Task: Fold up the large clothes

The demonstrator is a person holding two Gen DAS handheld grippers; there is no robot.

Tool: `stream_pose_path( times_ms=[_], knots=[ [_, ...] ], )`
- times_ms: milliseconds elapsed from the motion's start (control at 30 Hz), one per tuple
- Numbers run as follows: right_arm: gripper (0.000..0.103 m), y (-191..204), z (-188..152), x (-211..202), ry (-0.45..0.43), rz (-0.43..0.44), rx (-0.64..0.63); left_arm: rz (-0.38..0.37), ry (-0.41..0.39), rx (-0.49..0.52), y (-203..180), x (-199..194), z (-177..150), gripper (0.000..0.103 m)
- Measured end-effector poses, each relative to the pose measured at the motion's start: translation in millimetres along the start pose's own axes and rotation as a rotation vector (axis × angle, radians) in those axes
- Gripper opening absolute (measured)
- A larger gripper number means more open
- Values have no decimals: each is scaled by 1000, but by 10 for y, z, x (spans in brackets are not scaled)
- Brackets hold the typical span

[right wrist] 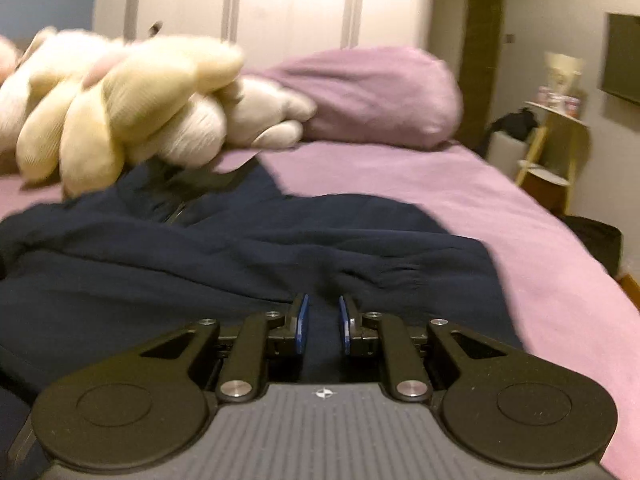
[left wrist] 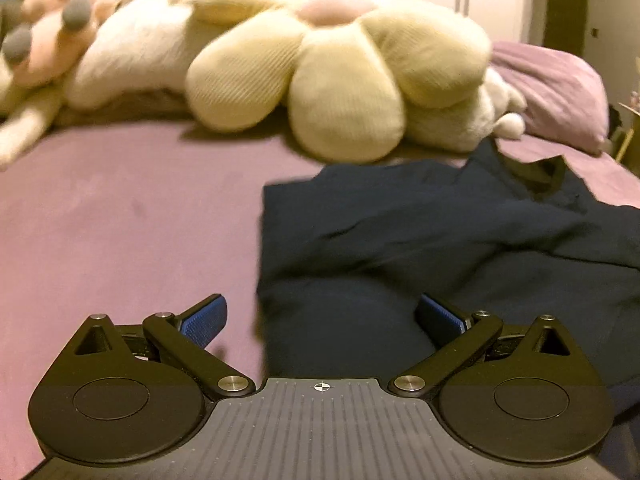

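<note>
Early days, judging by the cloth. Found the dark blue garment (left wrist: 440, 232) lying in a rumpled heap on the purple bed (left wrist: 120, 220), just in front of the cream flower cushion (left wrist: 340, 80) and its far end close under it. Spotted one straightish edge on the left side in the left wrist view, perhaps a first fold, though could not call it for sure. Saw ridges and loose bunching everywhere else, and a collar or opening poking up at the far end. Judged most of the job left: smoothing flat, bringing the sides in, doubling over.

On to the left gripper (left wrist: 322, 308): hung low and tipped downward over the near left edge of the garment, straddling the line between cloth and bare sheet. Kept the jaws spread as wide as they go, one blue pad over the sheet, the other over dark fabric. Gripped nothing.

And the right gripper (right wrist: 322, 308): sat low over the near middle of the garment (right wrist: 200, 256), angled gently down, nose toward the purple pillow (right wrist: 372, 96). Showed the jaws drawn nearly together, only a slim gap between the pads, with dark cloth visible through it. Made out no fold pinched between them; looked empty, poised right above the fabric.
</note>
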State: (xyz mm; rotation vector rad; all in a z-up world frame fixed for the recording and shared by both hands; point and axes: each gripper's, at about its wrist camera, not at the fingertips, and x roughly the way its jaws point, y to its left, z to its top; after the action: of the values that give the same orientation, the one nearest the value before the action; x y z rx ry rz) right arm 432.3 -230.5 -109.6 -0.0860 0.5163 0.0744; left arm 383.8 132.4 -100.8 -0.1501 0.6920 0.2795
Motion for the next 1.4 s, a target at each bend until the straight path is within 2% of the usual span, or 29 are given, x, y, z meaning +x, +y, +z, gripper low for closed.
stream_pose_path(
  times_ms=[100,200,333,433,567,700,800,900,1000,1067,1167,1267,1400],
  knots=[
    [16,-158,-154,-71,17,-62,1,-20,43,-48,55,104,-22,103],
    [22,-255,-243,3,43,-51,22,18,42,9,-28,110,2,103],
    [23,-186,-187,95,75,-76,-21,63,55,62,-104,20,33,103],
    [24,-171,-136,48,93,-77,-34,59,82,67,-48,-164,64,103],
    [28,-345,-72,-385,113,-51,81,-31,76,94,113,-716,-51,103],
    [40,-614,-356,-1227,120,28,178,-124,121,121,407,-1432,-489,103],
    [41,-903,-789,-1839,213,94,291,-172,195,79,694,-1908,-904,103],
    [51,-1202,-1273,-2326,319,134,421,-178,264,-7,977,-2249,-1279,103],
    [62,-1398,-1620,-2698,362,130,486,-157,304,-81,1188,-2465,-1562,103],
    [63,-1468,-1768,-2851,394,120,502,-141,322,-110,1285,-2548,-1680,103],
    [66,-1575,-1939,-2937,436,145,558,-169,331,-163,1411,-2608,-1782,103],
    [66,-1639,-2050,-2945,449,164,577,-226,364,-240,1523,-2601,-1829,103],
    [66,-1695,-2132,-2968,447,237,627,-302,391,-331,1610,-2606,-1902,93]
  ],
)
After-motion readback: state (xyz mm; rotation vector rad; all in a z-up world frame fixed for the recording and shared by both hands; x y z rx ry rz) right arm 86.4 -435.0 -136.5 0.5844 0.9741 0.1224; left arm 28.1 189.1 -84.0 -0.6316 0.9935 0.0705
